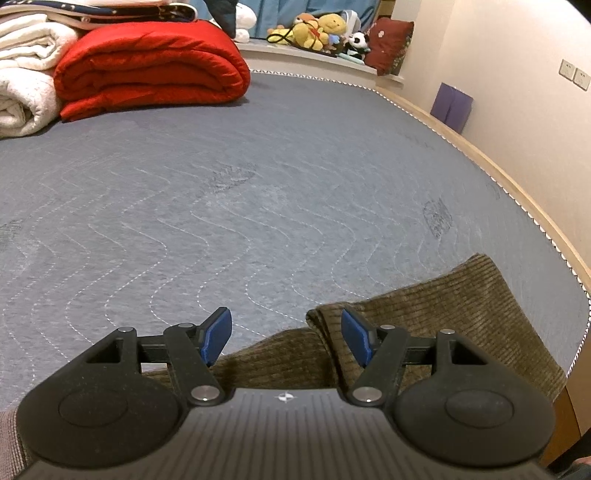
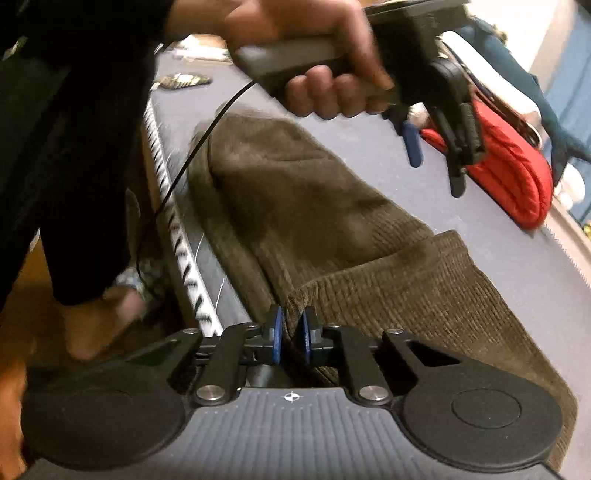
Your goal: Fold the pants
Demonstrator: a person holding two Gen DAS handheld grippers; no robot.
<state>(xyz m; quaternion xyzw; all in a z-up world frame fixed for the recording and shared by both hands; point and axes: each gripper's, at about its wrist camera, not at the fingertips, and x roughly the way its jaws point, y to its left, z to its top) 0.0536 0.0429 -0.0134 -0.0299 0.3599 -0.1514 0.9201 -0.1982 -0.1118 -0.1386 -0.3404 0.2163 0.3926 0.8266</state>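
Olive-brown corduroy pants (image 1: 424, 325) lie on the grey quilted mattress (image 1: 258, 184) near its right edge. My left gripper (image 1: 286, 334) stands open just above them, its right pad beside a raised fold of the cloth and nothing pinched. In the right wrist view the pants (image 2: 314, 192) stretch away along the bed edge, one layer lying over another. My right gripper (image 2: 291, 326) has its blue pads close together on the near edge of the cloth. A hand holds the left gripper (image 2: 436, 162) above the far part of the pants.
A folded red quilt (image 1: 147, 66) and white blankets (image 1: 22, 74) are stacked at the far left of the bed. Plush toys (image 1: 321, 31) sit on a ledge beyond. The wall runs along the right. A dark sleeve (image 2: 74, 147) and a cable hang at the bedside.
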